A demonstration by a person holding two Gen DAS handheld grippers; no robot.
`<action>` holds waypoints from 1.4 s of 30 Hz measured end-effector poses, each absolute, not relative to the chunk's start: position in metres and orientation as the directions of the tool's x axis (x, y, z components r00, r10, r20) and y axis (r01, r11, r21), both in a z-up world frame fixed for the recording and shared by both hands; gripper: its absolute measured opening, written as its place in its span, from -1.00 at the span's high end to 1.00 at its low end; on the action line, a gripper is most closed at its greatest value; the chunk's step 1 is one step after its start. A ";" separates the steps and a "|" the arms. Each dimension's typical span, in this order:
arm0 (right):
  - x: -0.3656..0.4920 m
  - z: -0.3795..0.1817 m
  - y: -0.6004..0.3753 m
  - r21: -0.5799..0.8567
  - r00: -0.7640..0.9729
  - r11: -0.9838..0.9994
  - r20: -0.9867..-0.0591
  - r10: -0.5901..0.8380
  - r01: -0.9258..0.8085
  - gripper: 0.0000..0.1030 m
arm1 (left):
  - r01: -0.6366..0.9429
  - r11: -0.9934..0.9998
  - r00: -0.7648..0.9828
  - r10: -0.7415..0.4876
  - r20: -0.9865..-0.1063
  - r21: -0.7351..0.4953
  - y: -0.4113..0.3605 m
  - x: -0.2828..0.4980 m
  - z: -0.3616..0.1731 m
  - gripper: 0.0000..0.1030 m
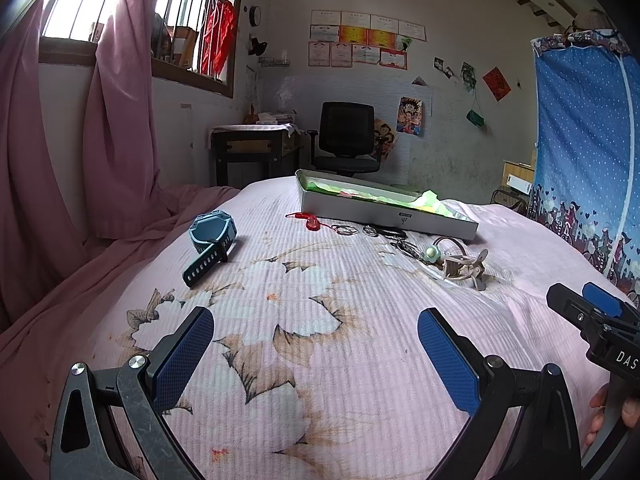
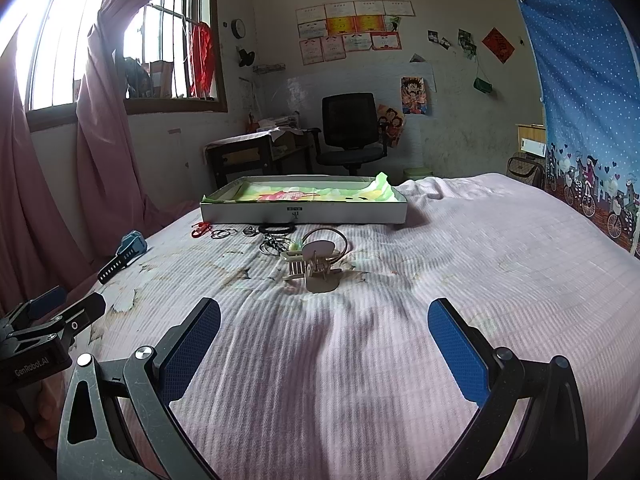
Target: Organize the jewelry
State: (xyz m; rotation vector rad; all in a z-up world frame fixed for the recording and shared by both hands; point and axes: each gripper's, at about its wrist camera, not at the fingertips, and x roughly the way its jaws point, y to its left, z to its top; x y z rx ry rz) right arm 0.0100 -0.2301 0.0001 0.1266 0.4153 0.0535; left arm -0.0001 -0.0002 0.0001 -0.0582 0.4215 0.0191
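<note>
Jewelry lies on a pink bed in front of a shallow white box lined with green paper. There is a blue watch, a red cord charm, thin rings, a black band, a keyring bundle, and a wooden fan-shaped ornament. My left gripper is open and empty, near the bed's front. My right gripper is open and empty, short of the ornament.
The bedspread is soft and wrinkled. A pink curtain hangs at the left. A blue wardrobe cover stands at the right. A black chair and a desk stand beyond the bed.
</note>
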 end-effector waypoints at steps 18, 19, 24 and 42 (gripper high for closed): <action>0.010 0.000 -0.231 0.135 0.913 0.990 -0.400 0.078 -0.026 -0.98 | -0.031 0.998 0.913 0.008 -0.409 -0.049 0.000 0.000 0.000 -0.99; 0.010 0.000 -0.231 0.135 0.913 0.991 -0.400 0.078 -0.025 -0.98 | -0.030 0.998 0.913 0.008 -0.409 -0.048 0.000 0.000 0.000 -0.99; 0.010 0.000 -0.231 0.135 0.913 0.990 -0.399 0.078 -0.026 -0.98 | -0.031 0.998 0.913 0.008 -0.409 -0.048 0.000 0.000 0.000 -0.99; 0.010 -0.001 -0.227 0.140 0.914 0.990 -0.399 0.080 -0.026 -0.98 | -0.033 0.998 0.913 0.011 -0.407 -0.047 0.000 0.000 0.000 -0.99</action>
